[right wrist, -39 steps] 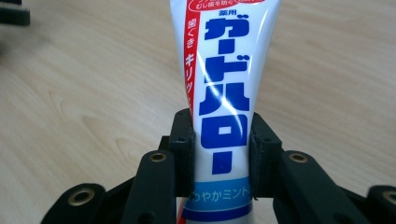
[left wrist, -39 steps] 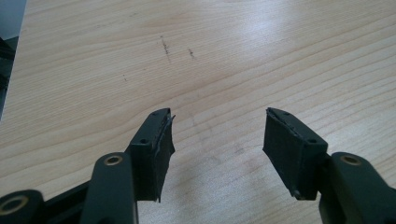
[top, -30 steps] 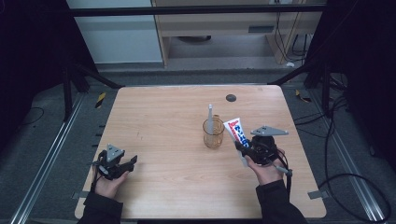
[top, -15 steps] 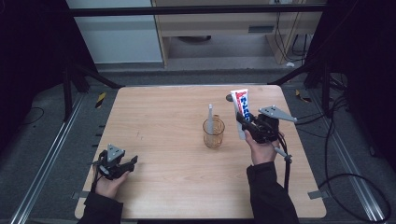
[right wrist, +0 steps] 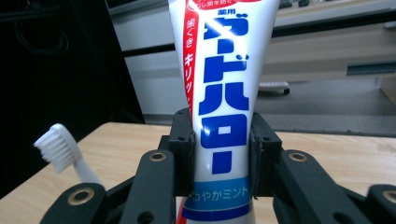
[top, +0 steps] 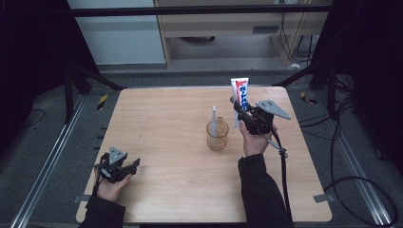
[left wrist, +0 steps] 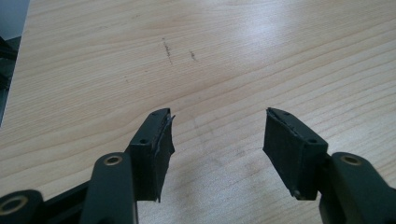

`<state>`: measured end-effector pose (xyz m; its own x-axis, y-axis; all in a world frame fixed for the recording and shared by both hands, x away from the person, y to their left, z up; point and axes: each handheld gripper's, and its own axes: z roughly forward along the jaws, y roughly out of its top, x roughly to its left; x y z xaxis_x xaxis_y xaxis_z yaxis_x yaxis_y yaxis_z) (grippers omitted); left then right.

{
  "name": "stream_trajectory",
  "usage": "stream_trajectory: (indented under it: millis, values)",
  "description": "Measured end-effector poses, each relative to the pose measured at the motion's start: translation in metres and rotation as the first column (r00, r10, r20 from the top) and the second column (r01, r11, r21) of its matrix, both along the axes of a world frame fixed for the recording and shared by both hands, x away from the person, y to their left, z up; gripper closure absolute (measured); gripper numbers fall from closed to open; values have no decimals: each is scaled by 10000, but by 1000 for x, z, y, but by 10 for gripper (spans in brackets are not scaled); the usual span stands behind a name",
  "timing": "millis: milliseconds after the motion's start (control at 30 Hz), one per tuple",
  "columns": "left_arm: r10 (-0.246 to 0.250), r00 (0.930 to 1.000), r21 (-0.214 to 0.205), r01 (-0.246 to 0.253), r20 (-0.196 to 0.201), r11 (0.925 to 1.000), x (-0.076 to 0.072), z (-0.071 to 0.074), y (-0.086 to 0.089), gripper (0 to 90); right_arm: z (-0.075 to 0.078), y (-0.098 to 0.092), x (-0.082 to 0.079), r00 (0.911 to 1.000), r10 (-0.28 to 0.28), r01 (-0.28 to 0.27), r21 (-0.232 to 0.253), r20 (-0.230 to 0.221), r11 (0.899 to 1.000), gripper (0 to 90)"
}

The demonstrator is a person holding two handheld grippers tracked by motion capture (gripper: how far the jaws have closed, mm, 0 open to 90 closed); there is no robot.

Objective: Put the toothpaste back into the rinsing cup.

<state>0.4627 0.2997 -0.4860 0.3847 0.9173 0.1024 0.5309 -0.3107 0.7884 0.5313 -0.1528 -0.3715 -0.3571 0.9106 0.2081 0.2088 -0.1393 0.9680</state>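
1. Table (top: 166, 123), of pale wood, is mostly bare; nothing is seen lying between the tube and the cup, so the way is judged free.
2. Toothpaste tube (top: 240, 93) is already picked up and held upright above the table's far right part, pinched near its lower end by the right gripper (top: 243, 114); setting it into the cup is judged to be left.
3. Cup (top: 217, 136), amber and see-through, is placed near the middle, just left of the tube.
4. Left gripper (top: 127, 167) is rested near the front left corner, jaws spread and empty.
5. Toothbrush (top: 214, 119) is stood in the cup; its head may crowd the tube.
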Motion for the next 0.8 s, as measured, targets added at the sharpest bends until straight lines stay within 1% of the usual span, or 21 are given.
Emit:
stream_trajectory:
  millis: [33,67,100,133,167,300,367,467,567,633,733,800]
  values:
    - [-1,10000,-3,1,2,10000,0,0,0,412,-4,4,3,9997,-73,72,48,234,10000,683]
    - [-1,10000,-3,1,2,10000,0,0,0,412,-4,4,3,9997,-73,72,48,234,10000,683]
    - [1,10000,-7,-1,4,10000,0,0,0,412,-7,8,5,9989,-131,127,80,455,9999,683]
    - [3,10000,-4,-3,7,10000,0,0,0,412,-7,8,5,9989,-131,127,80,455,9999,683]
    - [11,10000,-8,-11,6,10000,0,0,0,412,-10,11,6,9979,-169,162,116,619,9998,682]
    - [15,10000,10,-15,5,10000,0,0,0,412,-14,14,9,9967,-185,165,255,792,9995,682]
    - [8,10000,21,-8,-4,10000,0,0,0,412,-17,16,9,9953,-168,148,216,950,9997,683]
    - [25,10000,14,-25,6,10000,1,0,0,412,-21,20,10,9953,-62,44,187,966,9998,683]
    - [34,10000,22,-34,14,10000,1,0,1,413,-26,24,13,9955,59,-83,256,947,9996,683]
    - [39,10000,18,-39,5,10000,1,0,1,413,-28,25,14,9955,76,-96,211,948,9997,683]
    - [35,10000,27,-35,11,10000,1,0,1,413,-34,28,18,9960,73,-104,342,889,9994,683]
    - [43,10000,24,-43,13,10000,1,0,1,413,-35,29,18,9962,86,-118,362,868,9993,683]
